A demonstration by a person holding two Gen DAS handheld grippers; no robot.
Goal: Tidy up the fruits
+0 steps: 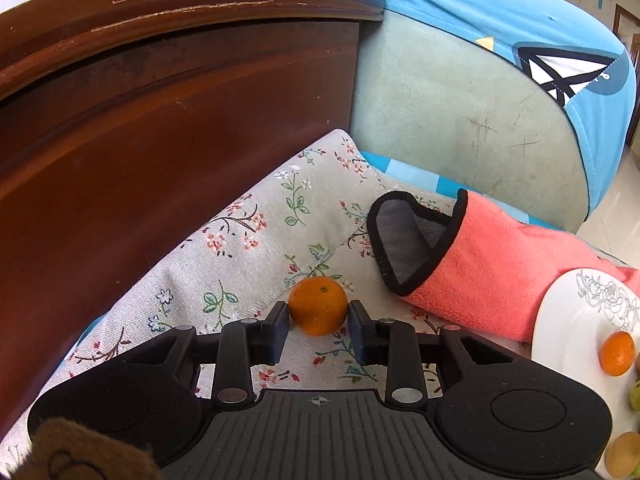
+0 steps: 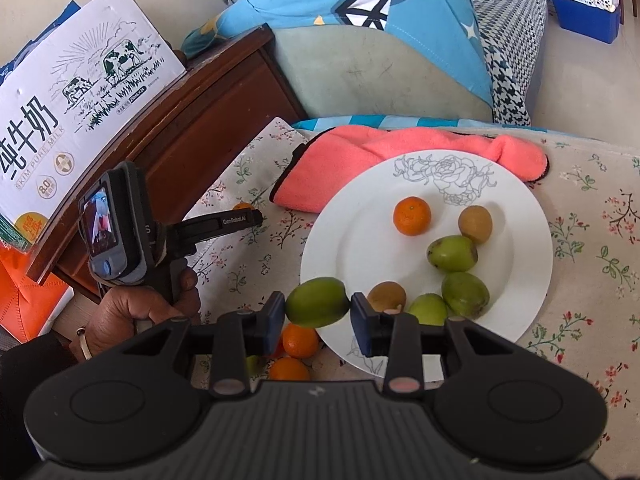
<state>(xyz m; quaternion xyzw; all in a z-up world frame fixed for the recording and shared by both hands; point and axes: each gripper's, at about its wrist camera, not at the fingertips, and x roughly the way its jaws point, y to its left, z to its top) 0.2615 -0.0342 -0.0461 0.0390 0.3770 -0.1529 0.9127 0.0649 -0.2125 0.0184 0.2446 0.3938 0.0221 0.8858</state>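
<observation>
In the left wrist view an orange (image 1: 318,305) lies on the floral cloth between the fingers of my left gripper (image 1: 319,320); the jaws stand close on both sides and look shut on it. In the right wrist view my right gripper (image 2: 318,314) is shut on a green fruit (image 2: 318,302), held above the left rim of the white plate (image 2: 352,240). The plate holds an orange (image 2: 412,216), two brown fruits (image 2: 475,224) and three green fruits (image 2: 452,254). Two more oranges (image 2: 300,340) lie on the cloth under the held fruit. The left gripper also shows in the right wrist view (image 2: 240,220).
A pink towel (image 2: 360,160) with black trim lies behind the plate. A dark wooden cabinet (image 1: 140,120) stands at the left with a milk carton box (image 2: 80,92) on top. A blue and grey cushion (image 1: 480,100) rises at the back.
</observation>
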